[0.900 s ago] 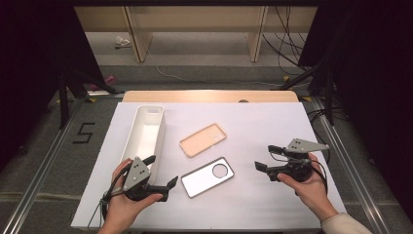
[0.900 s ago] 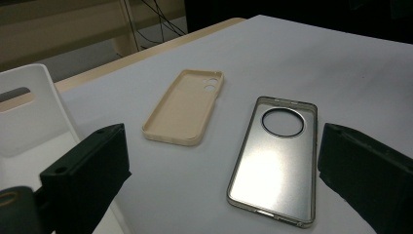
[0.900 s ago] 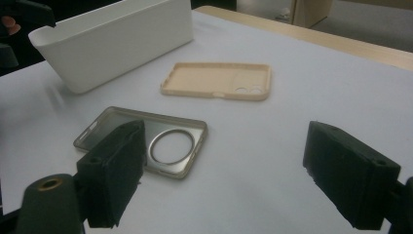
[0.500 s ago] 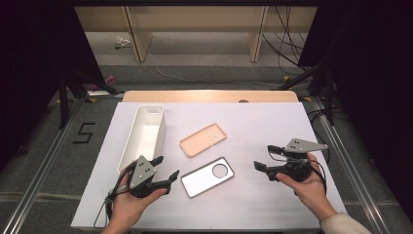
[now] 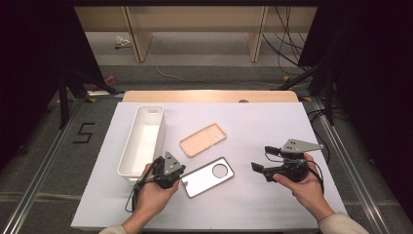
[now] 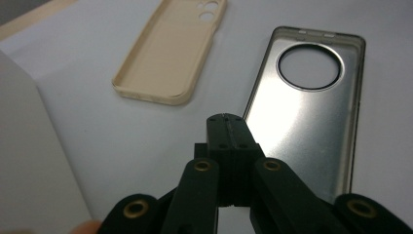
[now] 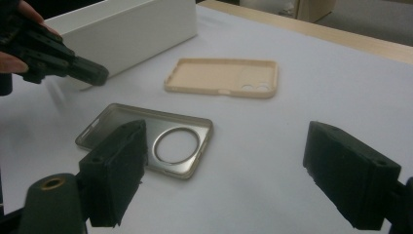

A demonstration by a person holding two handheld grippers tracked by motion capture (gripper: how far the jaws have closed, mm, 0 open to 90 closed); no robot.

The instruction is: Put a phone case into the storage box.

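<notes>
Floor beside the white table (image 5: 272, 126) reads "5" (image 5: 84, 132); left gripper (image 5: 181, 174) pressed together, right gripper (image 5: 257, 167) spread.

The left gripper (image 5: 183, 176) has moved right, its closed jaws now beside the silver phone case (image 5: 208, 176).

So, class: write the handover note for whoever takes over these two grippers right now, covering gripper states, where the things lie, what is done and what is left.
Left gripper: shut, empty, at the near edge of the grey phone case.
Right gripper: open, empty, off to the right of that case.
Beige phone case: flat on the white table, beyond the grey one, beside the white bin.
Done: nothing picked up yet; both cases lie hollow side up, and the bin looks empty.
Left: probably grasp the grey case first, then the beige.
</notes>
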